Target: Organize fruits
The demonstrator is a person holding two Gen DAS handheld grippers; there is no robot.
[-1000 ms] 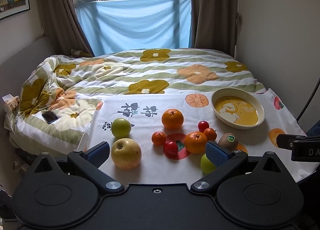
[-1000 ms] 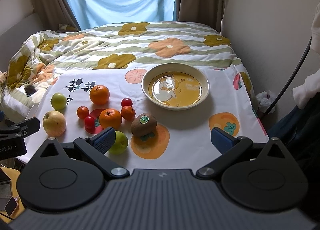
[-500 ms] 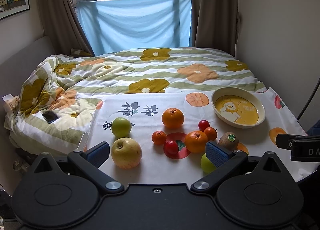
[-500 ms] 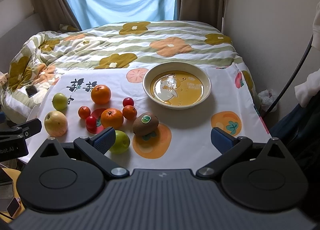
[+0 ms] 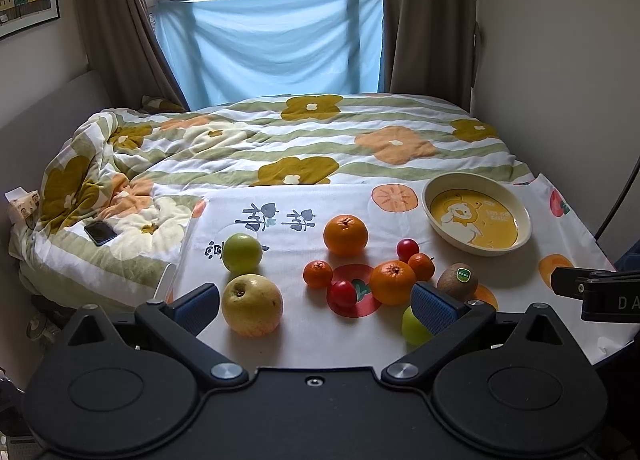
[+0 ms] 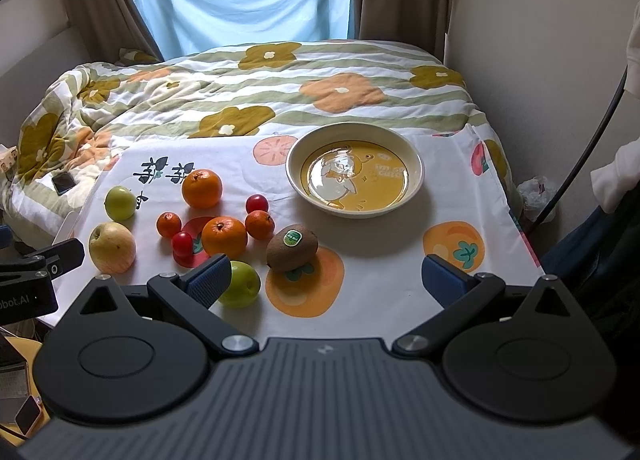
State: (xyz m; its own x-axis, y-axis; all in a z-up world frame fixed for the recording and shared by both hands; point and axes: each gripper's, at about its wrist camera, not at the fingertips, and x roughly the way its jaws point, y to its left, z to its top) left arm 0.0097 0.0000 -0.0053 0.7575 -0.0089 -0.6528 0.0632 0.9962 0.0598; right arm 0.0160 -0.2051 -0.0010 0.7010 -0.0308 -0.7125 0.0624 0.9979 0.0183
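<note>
Loose fruit lies on a white printed cloth (image 6: 380, 288). A kiwi (image 6: 292, 248), a small green apple (image 6: 240, 284), two oranges (image 6: 224, 237), two small tangerines, two red tomatoes, a green apple (image 6: 119, 202) and a yellow apple (image 6: 112, 247) are grouped at the left. An empty yellow bowl (image 6: 354, 176) stands behind them on the right. My right gripper (image 6: 326, 280) is open and empty, just short of the kiwi. My left gripper (image 5: 316, 302) is open and empty, with the yellow apple (image 5: 252, 305) beside its left finger.
The cloth lies on a bed with a flowered quilt (image 5: 304, 140). A phone (image 5: 100, 232) lies on the quilt at the left. A wall (image 6: 540, 60) runs close along the right side. A dark cable (image 6: 600, 132) hangs at the right.
My right gripper has moved slightly forward and right toward the kiwi and bowl. The left gripper has barely moved. No fruit has moved.
</note>
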